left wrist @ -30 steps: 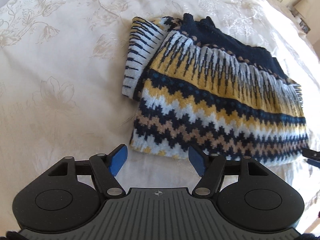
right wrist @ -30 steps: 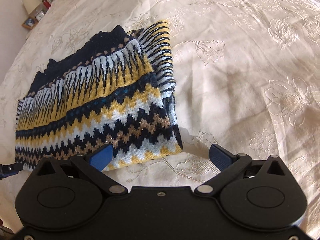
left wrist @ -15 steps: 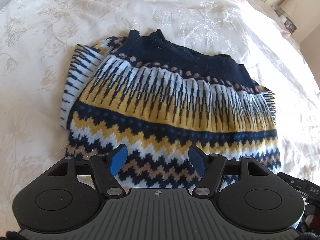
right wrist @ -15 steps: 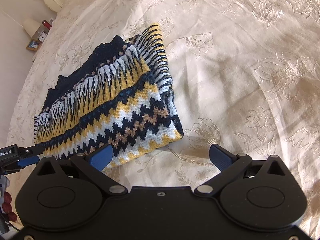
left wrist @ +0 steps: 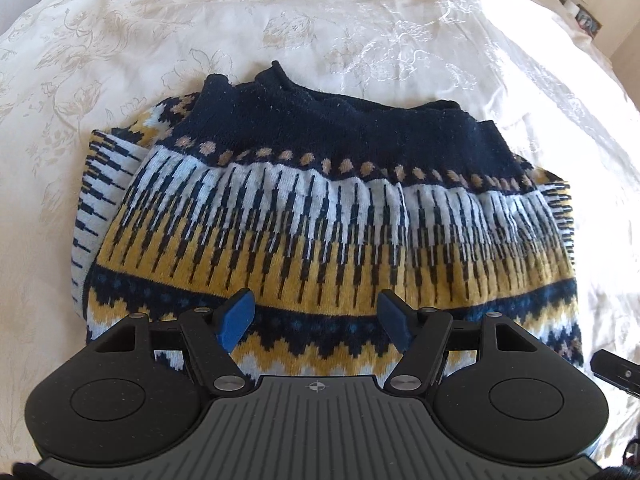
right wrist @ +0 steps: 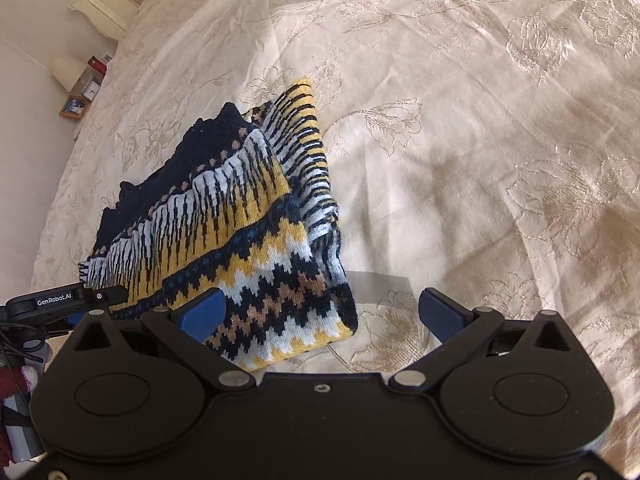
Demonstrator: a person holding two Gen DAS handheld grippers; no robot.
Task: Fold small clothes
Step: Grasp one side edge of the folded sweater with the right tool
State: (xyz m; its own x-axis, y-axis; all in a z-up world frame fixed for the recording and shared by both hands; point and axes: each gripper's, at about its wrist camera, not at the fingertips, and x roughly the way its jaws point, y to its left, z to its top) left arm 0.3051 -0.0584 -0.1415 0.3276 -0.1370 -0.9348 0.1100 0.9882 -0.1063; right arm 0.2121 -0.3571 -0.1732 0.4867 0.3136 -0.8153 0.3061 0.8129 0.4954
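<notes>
Knitted sweater (left wrist: 320, 220) lies part-folded on the bedspread (left wrist: 320, 20), left gripper (left wrist: 316, 316) and right gripper (right wrist: 320, 312) both spread empty above its near hem, seemingly poised to pinch for another fold.

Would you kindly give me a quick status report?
Left gripper and right gripper open, empty. Patterned sweater folded on bedspread. Nothing in the way.

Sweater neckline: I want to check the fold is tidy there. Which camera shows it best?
The left wrist view: the sweater's navy neckline faces it, spread across the frame. The right wrist view shows the neckline only edge-on, at the far side.
</notes>
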